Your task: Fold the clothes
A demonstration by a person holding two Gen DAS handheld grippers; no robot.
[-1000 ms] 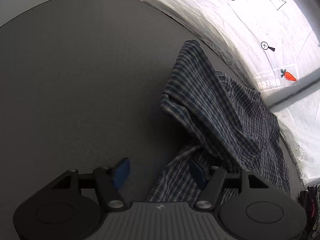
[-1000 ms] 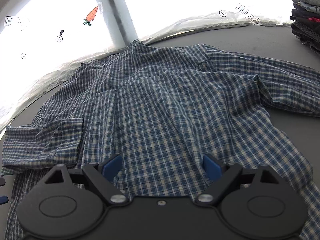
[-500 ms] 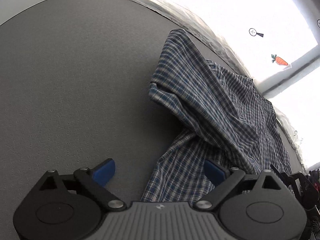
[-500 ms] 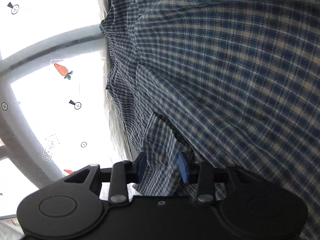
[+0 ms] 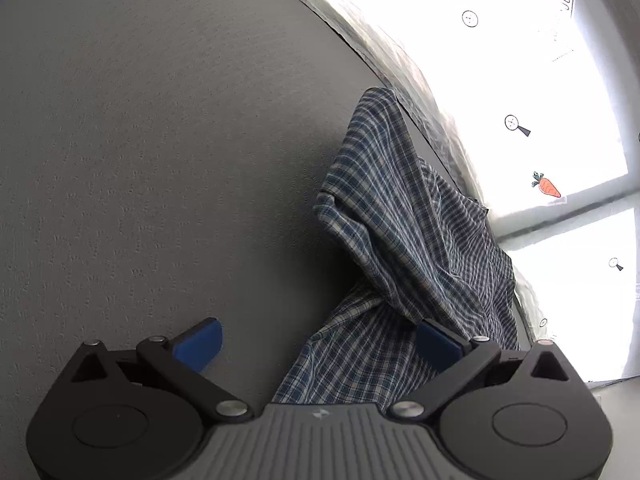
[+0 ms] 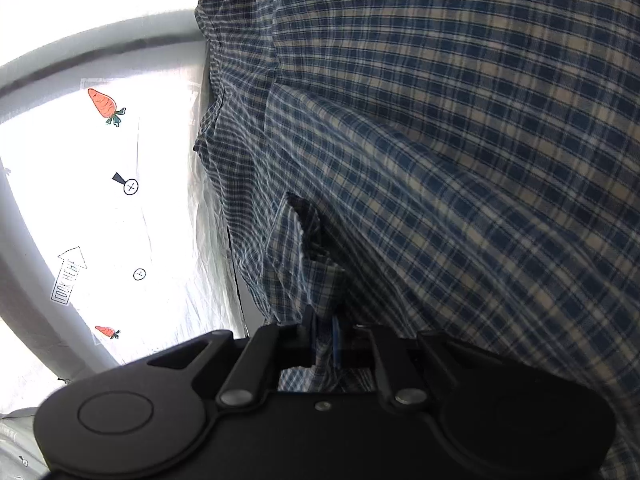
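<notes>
Right tool seemingly pinching plaid shirt

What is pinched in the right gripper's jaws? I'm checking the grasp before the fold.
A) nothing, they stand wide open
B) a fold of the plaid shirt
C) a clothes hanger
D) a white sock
B: the right gripper has closed its jaws on a bunched fold of the plaid shirt.

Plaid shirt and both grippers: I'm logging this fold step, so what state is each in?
Plaid shirt: unfolded, rumpled, one edge pinched and lifted.
Left gripper: open, jaws just widened, cloth between them but not pressed.
Right gripper: jaws just closed, shut on the shirt's edge.
</notes>
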